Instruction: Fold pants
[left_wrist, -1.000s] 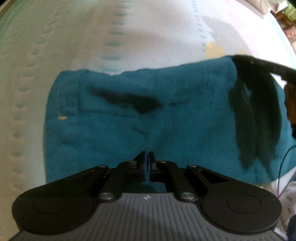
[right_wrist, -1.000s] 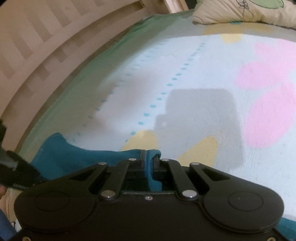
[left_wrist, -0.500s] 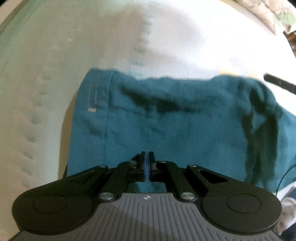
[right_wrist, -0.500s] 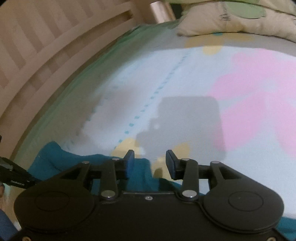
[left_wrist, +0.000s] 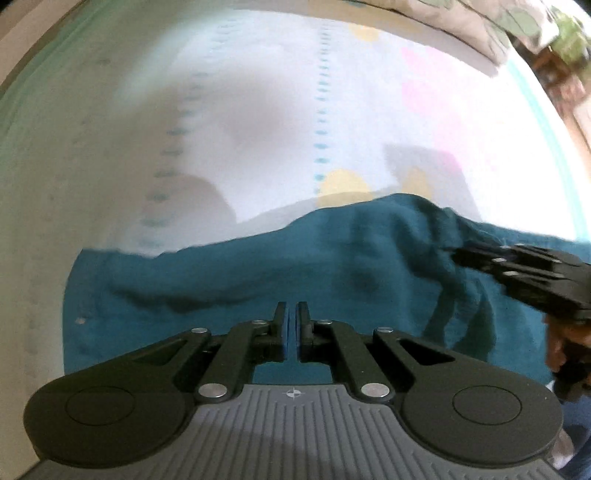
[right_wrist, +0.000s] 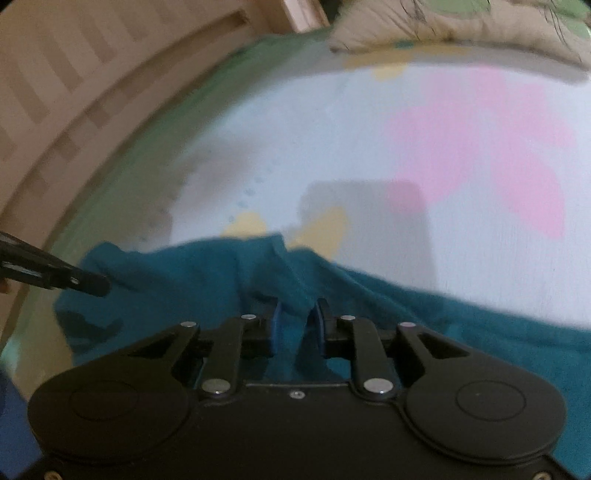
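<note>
While the teal pants (left_wrist: 258, 288) lie spread across the lower half of the left wrist view, on a bed sheet (left_wrist: 258, 129) with pink and yellow shapes and dotted blue lines, we see the left tongs (left_wrist: 291, 328) at the lower centre, clenched. Only a very thin slit is between the blue pads, and we cannot tell if any cloth is pinched there. At the right edge of this view the right tongs (left_wrist: 461, 254) come in from the side and touch a raised fold of the pants.

In the right wrist view the right tongs (right_wrist: 297, 325) are at the lower centre with their jaws closing, and a ridge of the teal pants (right_wrist: 406, 314) stands up between the two blue pads. The pads seem not yet to press it firmly, but the picture is blurred. At the left edge, the dark tip of the left tongs (right_wrist: 94, 284) lies on the cloth. A patterned pillow (right_wrist: 461, 26) is in the upper right, and a wooden bed rail (right_wrist: 74, 74) fills the upper left.
</note>
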